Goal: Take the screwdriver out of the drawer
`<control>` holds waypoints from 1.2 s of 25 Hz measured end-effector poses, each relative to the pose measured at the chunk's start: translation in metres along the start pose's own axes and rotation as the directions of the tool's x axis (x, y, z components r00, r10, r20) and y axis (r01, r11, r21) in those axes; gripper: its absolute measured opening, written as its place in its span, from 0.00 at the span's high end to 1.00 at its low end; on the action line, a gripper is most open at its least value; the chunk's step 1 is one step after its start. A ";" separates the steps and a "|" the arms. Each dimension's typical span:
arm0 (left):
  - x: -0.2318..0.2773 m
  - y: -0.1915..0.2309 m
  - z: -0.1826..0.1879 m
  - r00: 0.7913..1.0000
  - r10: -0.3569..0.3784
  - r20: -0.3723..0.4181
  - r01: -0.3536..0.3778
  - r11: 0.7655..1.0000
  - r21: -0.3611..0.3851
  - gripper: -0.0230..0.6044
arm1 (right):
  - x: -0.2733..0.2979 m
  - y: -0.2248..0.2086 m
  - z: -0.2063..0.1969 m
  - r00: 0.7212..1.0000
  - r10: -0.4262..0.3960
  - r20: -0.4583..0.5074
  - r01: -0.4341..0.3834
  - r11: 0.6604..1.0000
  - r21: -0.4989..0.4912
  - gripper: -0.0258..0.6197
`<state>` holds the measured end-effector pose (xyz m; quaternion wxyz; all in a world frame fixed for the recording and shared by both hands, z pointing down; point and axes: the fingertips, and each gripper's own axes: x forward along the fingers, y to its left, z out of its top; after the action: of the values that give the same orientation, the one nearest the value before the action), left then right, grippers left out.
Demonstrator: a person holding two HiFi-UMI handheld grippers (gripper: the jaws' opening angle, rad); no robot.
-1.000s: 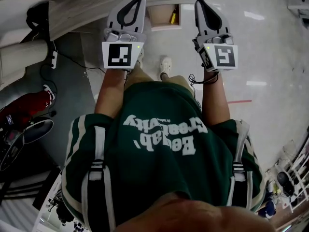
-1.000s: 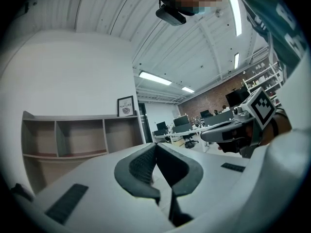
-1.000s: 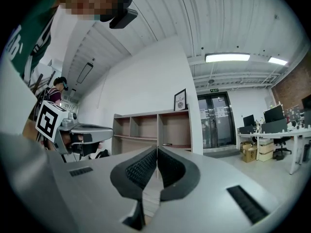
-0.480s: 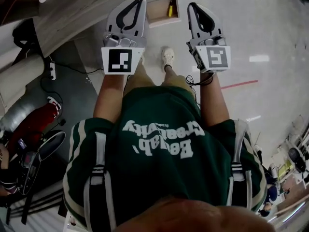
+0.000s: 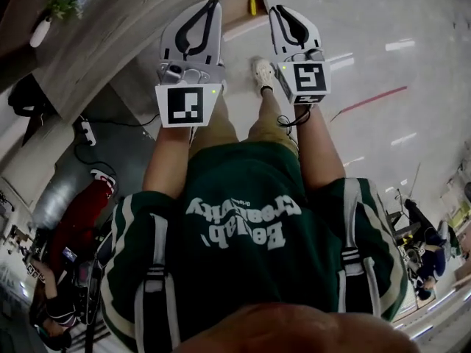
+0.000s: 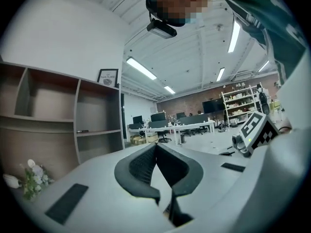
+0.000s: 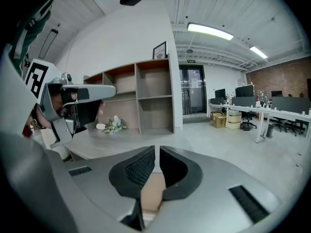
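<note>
One screwdriver [image 5: 252, 4], yellow-handled, lying in the open drawer [image 5: 237, 13] below the table [image 5: 110, 39] edge, untouched. Two claws flank the drawer in your head view: left claw [image 5: 212, 6] clenched, empty; right claw [image 5: 279, 11] clenched but for a sliver, empty. Step in hand: approach. Next you likely need one claw opened and lowered onto the handle.

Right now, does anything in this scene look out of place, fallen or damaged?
Only one thing: the small white vase with flowers seems to lie on its side on the table, not upright. I see no spill or damage. The drawer stands open with the screwdriver inside, which suits the job.
</note>
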<state>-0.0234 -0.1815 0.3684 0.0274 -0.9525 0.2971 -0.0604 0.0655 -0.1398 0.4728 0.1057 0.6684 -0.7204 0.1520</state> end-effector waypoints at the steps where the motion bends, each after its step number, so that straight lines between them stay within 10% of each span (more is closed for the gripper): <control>1: 0.004 0.001 -0.007 1.000 -0.010 -0.004 0.010 1.000 -0.008 0.94 | 0.006 0.000 -0.011 1.000 -0.009 -0.019 0.009 1.000 0.005 0.90; 13: 0.024 0.010 -0.061 0.992 -0.109 -0.065 0.109 0.994 0.000 0.94 | 0.071 -0.006 -0.145 0.964 -0.037 -0.263 0.066 0.993 0.099 0.76; 30: 0.028 0.034 -0.107 0.987 -0.126 -0.103 0.117 0.989 -0.089 0.94 | 0.156 -0.020 -0.285 0.838 -0.073 -0.541 0.189 0.969 0.162 0.72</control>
<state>-0.0339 -0.2269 0.4745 -0.0320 -0.9646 0.2416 -0.1011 0.0574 -0.1840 0.7950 0.2402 0.6556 -0.5952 0.3977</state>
